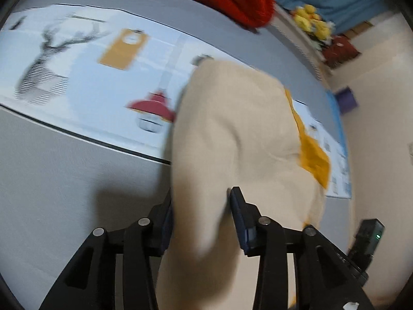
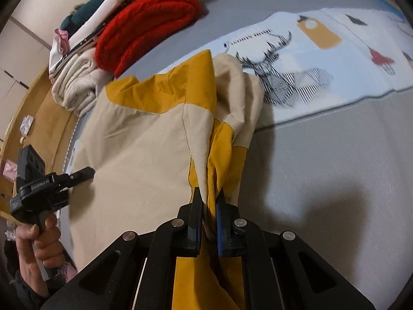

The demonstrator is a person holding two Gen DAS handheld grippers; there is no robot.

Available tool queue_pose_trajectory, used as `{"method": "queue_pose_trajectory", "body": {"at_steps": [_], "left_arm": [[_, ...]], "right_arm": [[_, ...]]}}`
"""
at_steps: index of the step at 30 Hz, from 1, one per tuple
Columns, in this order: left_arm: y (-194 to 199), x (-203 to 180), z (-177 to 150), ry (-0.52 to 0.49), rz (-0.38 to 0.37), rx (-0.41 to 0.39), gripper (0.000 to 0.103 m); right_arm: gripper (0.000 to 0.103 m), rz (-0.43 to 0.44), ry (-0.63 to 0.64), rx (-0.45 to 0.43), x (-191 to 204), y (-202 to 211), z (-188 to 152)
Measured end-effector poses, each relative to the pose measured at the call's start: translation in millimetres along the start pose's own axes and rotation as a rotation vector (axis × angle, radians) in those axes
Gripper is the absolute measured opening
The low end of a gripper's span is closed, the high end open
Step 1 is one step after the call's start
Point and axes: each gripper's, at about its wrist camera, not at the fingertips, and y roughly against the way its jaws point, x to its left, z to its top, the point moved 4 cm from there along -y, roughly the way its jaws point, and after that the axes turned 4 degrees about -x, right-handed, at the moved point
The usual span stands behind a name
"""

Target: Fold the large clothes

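A large cream and mustard-yellow garment [image 2: 144, 144] lies partly on the grey bed [image 2: 322, 180], with its near part lifted. My right gripper [image 2: 209, 196] is shut on a bunched fold of it, yellow and cream cloth running between the pads. In the left wrist view the same garment [image 1: 232, 134] hangs as a cream bulk between the fingers of my left gripper [image 1: 201, 196], whose jaws stand wide apart around the cloth. The left gripper also shows at the left of the right wrist view [image 2: 82, 174], held by a hand.
A folded red knit [image 2: 144, 23] and a folded cream blanket [image 2: 77, 87] lie stacked at the bed's far end. A pale printed sheet with a deer drawing [image 2: 284, 77] covers the middle of the bed. A wooden bed frame [image 2: 49, 118] runs along the left.
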Motion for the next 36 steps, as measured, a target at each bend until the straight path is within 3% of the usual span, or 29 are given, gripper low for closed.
{"method": "queue_pose_trajectory", "body": {"at_steps": [5,6,9,10,12,14,16,19,23,29,36], "left_arm": [[26,2,-8,-0.039,-0.03,-0.009,0.039],[33,-3,-14,-0.08,-0.017,-0.02,0.04],[55,-19,-34,-0.209,0.064,-0.089,0.043],[64,-25,-45,-0.255,0.097,-0.126,0.046],[79,-34,-61,-0.297,0.128,-0.192,0.063],[94,-43,-81,-0.321,0.128,-0.25,0.075],[109,-52,-111,-0.348,0.136,-0.279,0.082],[131,-65,-145,-0.39,0.127,-0.319,0.088],[161,-75,-199,-0.457,0.164,-0.38,0.095],[194,-78,-263,-0.476,0.178,-0.396,0.097],[216,-65,-307,-0.386,0.195,-0.388,0.101]], "right_arm": [[0.02,-0.201,0.043,0.061,-9,-14,-6],[0.022,-0.274,0.058,0.044,-13,-7,-5],[0.024,-0.37,0.055,-0.027,-20,22,-4],[0.024,-0.378,0.051,-0.052,-20,32,-5],[0.025,-0.374,0.07,-0.127,-9,65,-10],[0.034,-0.377,0.132,-0.193,8,94,-20],[0.06,-0.387,0.195,-0.265,26,121,-35],[0.078,-0.38,0.272,-0.372,57,163,-69],[0.082,-0.371,0.317,-0.39,84,200,-131],[0.082,-0.365,0.362,-0.41,116,243,-201],[0.082,-0.356,0.298,-0.382,121,268,-250]]}}
